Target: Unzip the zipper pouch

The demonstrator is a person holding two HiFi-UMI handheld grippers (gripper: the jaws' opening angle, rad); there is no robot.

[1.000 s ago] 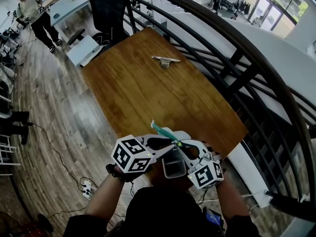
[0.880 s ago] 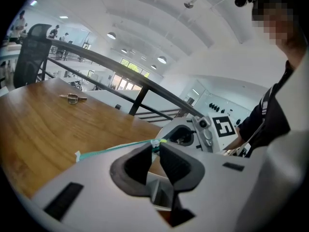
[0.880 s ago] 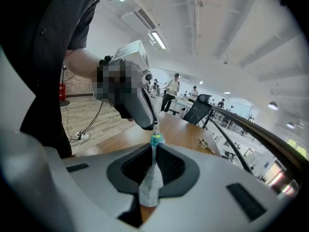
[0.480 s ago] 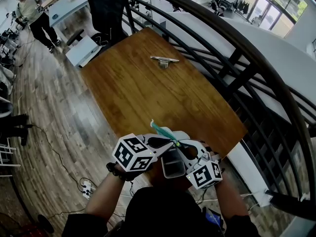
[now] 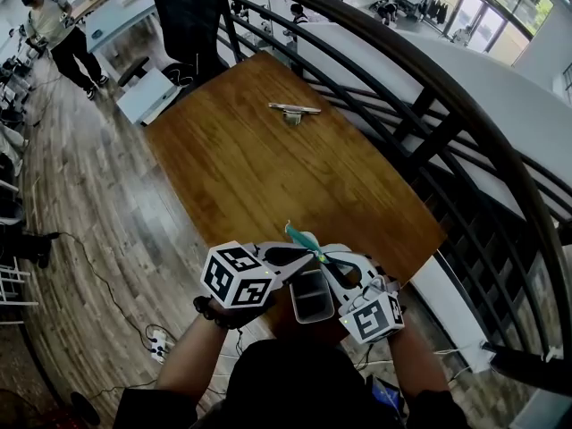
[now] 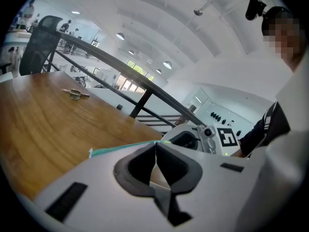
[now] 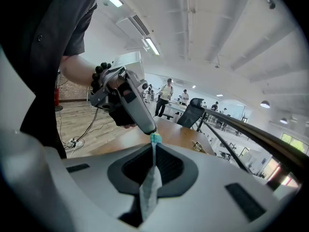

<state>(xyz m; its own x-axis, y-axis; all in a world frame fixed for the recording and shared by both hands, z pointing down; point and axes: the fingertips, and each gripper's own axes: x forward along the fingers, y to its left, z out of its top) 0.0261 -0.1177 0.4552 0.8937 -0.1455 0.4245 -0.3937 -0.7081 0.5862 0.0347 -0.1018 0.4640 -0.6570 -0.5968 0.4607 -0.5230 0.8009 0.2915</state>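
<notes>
Both grippers sit close under my chest, their jaws having just tightened. The right gripper [image 7: 153, 151] is clamped on the pale body of the zipper pouch [image 5: 300, 238], and the left gripper [image 6: 155, 146] pinches its teal zipper end. The pouch hangs in the air over the near edge of the table [image 5: 268, 168]. I judge both holds thin: pulling apart could strip the teal end free, or drag the pouch from the right jaws and drop it. Farther off lies a small metal piece [image 5: 293, 111].
</notes>
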